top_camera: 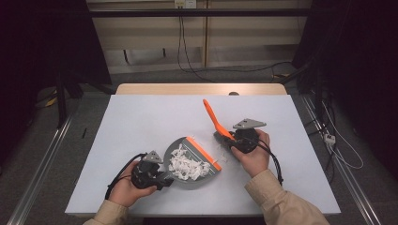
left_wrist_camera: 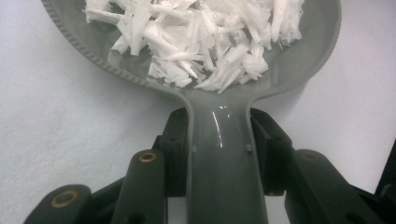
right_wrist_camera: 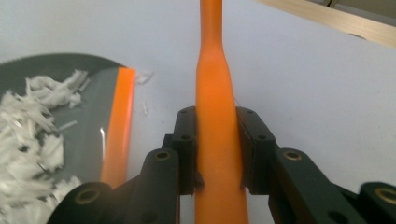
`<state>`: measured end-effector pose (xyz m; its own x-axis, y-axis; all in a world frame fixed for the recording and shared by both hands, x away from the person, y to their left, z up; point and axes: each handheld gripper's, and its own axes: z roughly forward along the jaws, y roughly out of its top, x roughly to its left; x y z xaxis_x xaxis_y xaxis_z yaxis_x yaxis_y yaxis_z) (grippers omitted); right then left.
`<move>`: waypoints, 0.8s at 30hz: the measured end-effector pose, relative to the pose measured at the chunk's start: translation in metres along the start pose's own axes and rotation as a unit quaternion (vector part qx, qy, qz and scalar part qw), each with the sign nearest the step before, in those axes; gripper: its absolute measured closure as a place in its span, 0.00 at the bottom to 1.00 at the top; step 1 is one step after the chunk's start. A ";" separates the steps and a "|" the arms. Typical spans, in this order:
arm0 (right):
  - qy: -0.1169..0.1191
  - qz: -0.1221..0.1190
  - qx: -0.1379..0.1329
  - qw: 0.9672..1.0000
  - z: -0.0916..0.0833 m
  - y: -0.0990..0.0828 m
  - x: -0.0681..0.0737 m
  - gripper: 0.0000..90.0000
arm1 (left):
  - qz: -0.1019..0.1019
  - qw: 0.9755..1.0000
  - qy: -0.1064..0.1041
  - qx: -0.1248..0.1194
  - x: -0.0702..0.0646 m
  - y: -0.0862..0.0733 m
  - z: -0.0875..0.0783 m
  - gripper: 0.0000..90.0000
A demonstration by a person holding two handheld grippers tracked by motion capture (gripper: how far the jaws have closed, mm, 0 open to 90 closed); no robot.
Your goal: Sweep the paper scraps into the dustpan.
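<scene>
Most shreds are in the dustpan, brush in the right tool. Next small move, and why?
Probably one more short sweep: a few stray white scraps lie on the table just past the dustpan's orange lip. The right tool is clamped on the orange brush handle, and the left tool holds the dustpan flat, so brushing them in looks easy.

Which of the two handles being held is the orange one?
The brush handle in the right gripper is orange, sticking up from the table. The dustpan handle in the left gripper is grey, like its pan of white paper scraps.
</scene>
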<state>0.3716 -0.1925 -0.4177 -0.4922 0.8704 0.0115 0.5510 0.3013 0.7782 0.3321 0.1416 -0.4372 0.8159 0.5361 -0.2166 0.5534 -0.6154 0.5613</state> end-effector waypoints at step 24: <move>0.068 0.031 -0.047 0.996 0.011 0.022 0.026 0.80 | -0.043 0.999 0.007 -0.009 -0.002 0.003 0.007 0.68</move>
<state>0.3781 -0.1585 -0.4071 -0.5488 0.8240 0.1408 0.5207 0.2052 0.8287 0.3339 0.1345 -0.4410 0.7635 0.5943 -0.2529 0.6175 -0.5568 0.5556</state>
